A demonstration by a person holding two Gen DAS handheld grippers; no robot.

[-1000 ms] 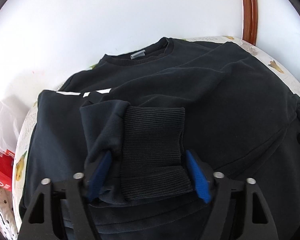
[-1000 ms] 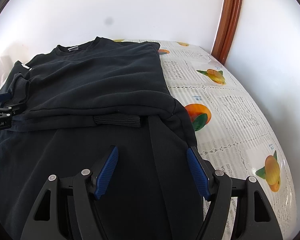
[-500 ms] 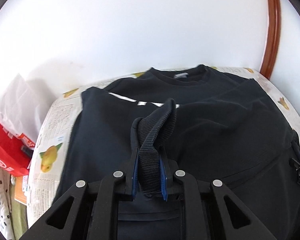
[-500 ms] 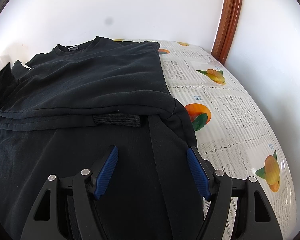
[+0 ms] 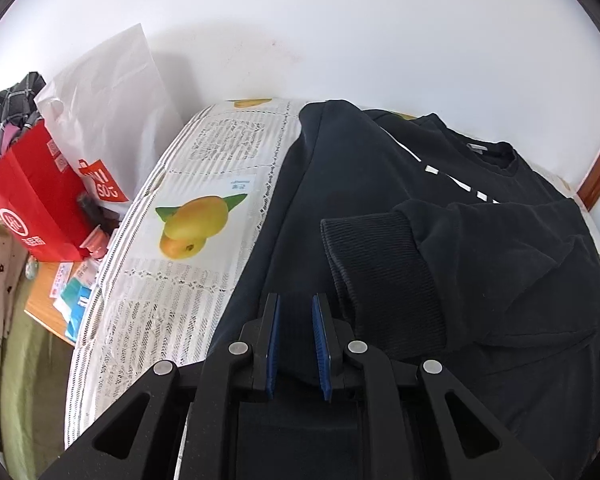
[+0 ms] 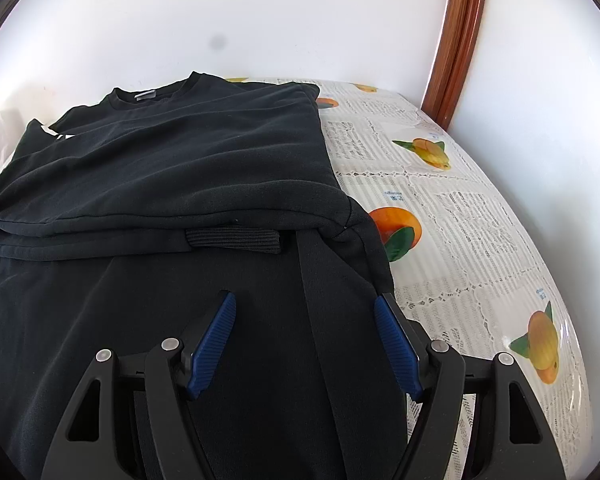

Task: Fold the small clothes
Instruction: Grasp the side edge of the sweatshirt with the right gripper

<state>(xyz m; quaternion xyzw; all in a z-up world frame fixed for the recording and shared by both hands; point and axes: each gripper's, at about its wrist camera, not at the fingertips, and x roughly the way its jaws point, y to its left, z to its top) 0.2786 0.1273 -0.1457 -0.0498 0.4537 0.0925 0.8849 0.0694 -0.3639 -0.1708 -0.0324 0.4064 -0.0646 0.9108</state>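
A black sweatshirt (image 5: pixel 480 248) lies on the table, its sides folded inward; it also shows in the right wrist view (image 6: pixel 172 160). One sleeve with a ribbed cuff (image 5: pixel 380 264) lies across the body, just right of my left gripper (image 5: pixel 296 308). The left jaws stand a narrow gap apart over the sweatshirt's left edge, with dark cloth showing between them. My right gripper (image 6: pixel 304 312) is open and empty over the sweatshirt's lower right part. Another ribbed cuff (image 6: pixel 232 238) pokes out from under the fold ahead of it.
The table wears a white cloth (image 5: pixel 188 248) printed with fruit and text; it also shows in the right wrist view (image 6: pixel 460 220). A red bag (image 5: pixel 32 208) and a white bag (image 5: pixel 112 104) stand left of the table. A white wall and a brown door frame (image 6: pixel 456 40) are behind.
My left gripper closed on the sleeve cuff, lifted it, then laid it across the body and swung left. The cuff is now out of the jaws. The right gripper has not moved.
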